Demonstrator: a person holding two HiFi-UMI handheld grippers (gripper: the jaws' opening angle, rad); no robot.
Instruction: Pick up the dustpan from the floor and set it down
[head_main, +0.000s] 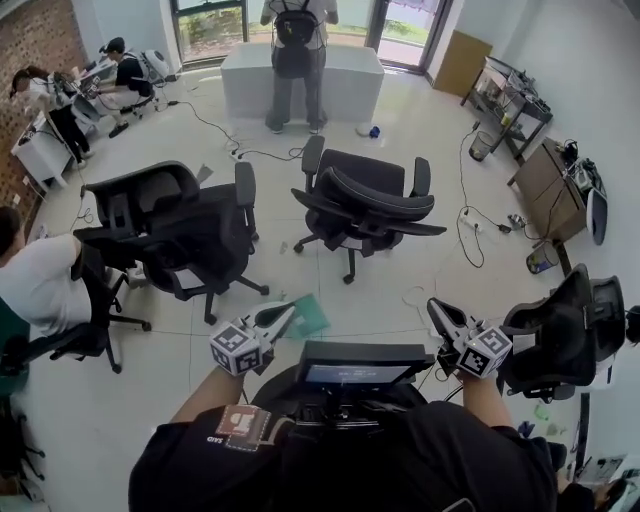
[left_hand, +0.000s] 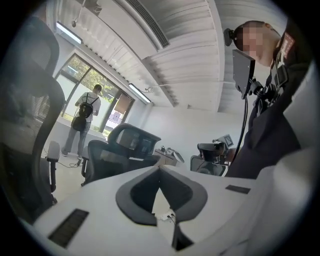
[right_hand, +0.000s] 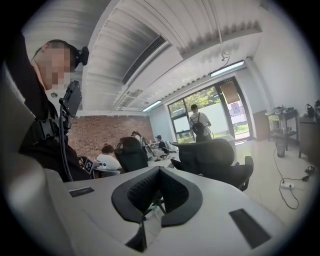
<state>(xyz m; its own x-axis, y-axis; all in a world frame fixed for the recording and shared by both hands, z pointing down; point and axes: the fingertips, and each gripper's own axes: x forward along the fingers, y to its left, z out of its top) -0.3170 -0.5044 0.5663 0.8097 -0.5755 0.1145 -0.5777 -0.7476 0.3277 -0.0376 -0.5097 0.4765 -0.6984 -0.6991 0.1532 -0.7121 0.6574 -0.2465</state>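
Far left: two people sit at a white counter (head_main: 40, 140) along the brick wall (head_main: 35, 40). Another person in a white shirt (head_main: 35, 285) sits at the frame's edge.
Left chair: a black office chair (head_main: 170, 230) stands on the pale tiled floor (head_main: 400, 110) with its back to the camera.
Left gripper (head_main: 283, 314): held low in front of the wearer, marker cube towards the body, tips pointing up-frame and slightly right. In its own view the jaws (left_hand: 160, 169) meet at the tips, fully closed, with nothing between them.
Dustpan (head_main: 310, 318): a flat teal piece lying on the floor just beyond the left gripper's tips, which overlap its near edge in the head view. I cannot tell whether they touch. It lies between the two grippers and closer to the left one.
Centre back: a standing person with a black backpack (head_main: 295, 50) faces a white block counter (head_main: 345, 85) by the windows.
Centre chair: a second black office chair (head_main: 365, 205) stands up-frame of the dustpan and well apart from it.
Chest rig: a dark screen (head_main: 365, 365) is mounted in front of the wearer, between the forearms.
Right gripper (head_main: 436, 307): held level with the left one, tips pointing up-frame and slightly left. In its own view the jaws (right_hand: 159, 169) close tip to tip and hold nothing.
Right side: a third black chair (head_main: 565, 340) stands just beside the right gripper. Cables (head_main: 468, 225) trail over the floor towards a wooden cabinet (head_main: 545, 185).
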